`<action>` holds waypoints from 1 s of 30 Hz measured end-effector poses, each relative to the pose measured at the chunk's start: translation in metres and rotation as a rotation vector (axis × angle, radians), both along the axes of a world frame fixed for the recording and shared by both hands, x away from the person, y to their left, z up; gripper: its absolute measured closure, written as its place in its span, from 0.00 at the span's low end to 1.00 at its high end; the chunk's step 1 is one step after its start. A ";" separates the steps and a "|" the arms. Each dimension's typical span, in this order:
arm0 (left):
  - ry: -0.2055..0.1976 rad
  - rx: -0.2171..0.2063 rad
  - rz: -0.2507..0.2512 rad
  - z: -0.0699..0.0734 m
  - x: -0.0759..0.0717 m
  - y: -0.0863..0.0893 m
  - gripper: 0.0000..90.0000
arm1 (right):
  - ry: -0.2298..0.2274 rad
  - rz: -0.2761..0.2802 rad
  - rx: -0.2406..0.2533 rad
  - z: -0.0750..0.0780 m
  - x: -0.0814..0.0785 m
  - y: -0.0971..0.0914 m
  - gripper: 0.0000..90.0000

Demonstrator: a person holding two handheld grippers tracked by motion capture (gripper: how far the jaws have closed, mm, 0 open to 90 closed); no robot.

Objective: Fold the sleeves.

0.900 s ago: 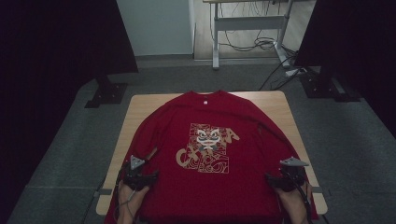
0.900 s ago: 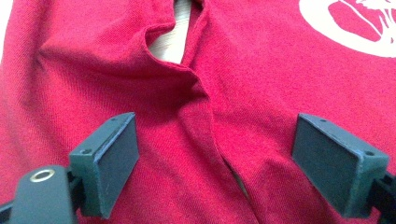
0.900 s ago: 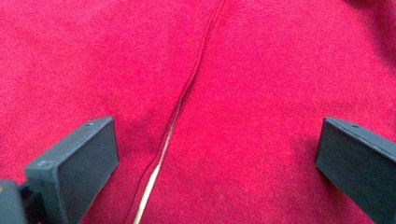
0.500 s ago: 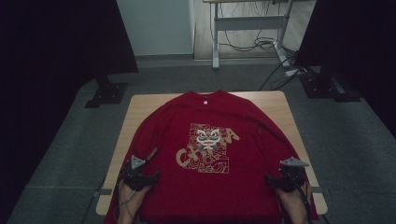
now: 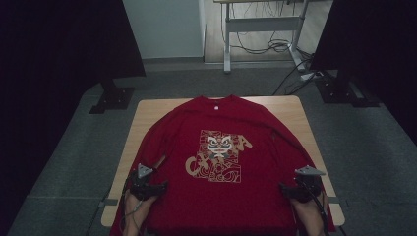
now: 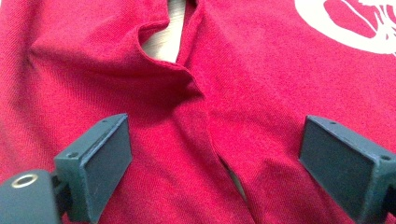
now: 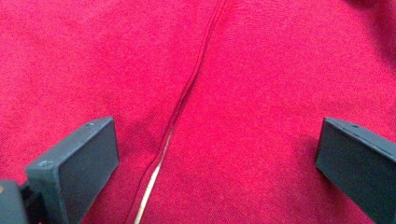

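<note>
The red knit shirt (image 5: pixel 221 162) lies flat on the wooden table (image 5: pixel 295 110). Its collar points far, hem near. The left gripper (image 5: pixel 146 186) and right gripper (image 5: pixel 301 187) are both released, grasping nothing.

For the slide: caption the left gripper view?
Open left gripper poised over red shirt where sleeve meets body.

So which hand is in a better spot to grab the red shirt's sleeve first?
Probably left. The left tool, open, has the red shirt with a loose sleeve edge just ahead. The right tool, also open, faces flat cloth along a seam.
</note>
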State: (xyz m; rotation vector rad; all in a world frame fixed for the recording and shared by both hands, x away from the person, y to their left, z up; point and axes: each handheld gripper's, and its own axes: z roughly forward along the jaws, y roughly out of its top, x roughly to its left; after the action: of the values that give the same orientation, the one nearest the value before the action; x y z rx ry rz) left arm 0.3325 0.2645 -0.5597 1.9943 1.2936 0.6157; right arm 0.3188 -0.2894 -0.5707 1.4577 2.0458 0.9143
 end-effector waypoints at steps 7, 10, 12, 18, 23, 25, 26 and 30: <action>-0.004 0.005 0.005 0.004 0.000 0.003 0.11 | 0.000 0.001 -0.001 0.000 0.000 0.000 0.00; -0.004 0.005 0.005 0.004 0.000 0.003 0.11 | -0.001 0.000 -0.001 0.000 0.000 0.000 0.00; -0.013 0.005 0.013 0.008 0.002 0.008 0.11 | -0.001 0.000 -0.001 0.000 0.000 0.000 0.00; -0.020 0.003 0.022 0.014 0.006 0.013 0.11 | -0.002 0.001 -0.002 0.000 0.000 0.000 0.00; -0.037 -0.011 0.039 0.022 0.008 0.020 0.11 | -0.003 0.001 -0.002 0.000 0.000 0.000 0.00; -0.056 -0.034 0.065 0.030 0.007 0.031 0.11 | -0.003 0.001 -0.002 0.000 0.000 0.000 0.00; -0.057 -0.036 0.069 0.031 0.007 0.033 0.11 | -0.003 0.001 -0.002 0.000 0.000 0.000 0.00; -0.059 -0.042 0.084 0.032 0.006 0.040 0.11 | -0.003 0.001 -0.002 0.000 0.000 0.000 0.00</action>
State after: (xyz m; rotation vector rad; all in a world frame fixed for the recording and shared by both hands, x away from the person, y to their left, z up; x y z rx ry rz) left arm 0.3387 0.3043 -0.5280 1.8823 1.3487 0.6769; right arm 0.3185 -0.2892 -0.5707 1.4534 2.0453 0.9147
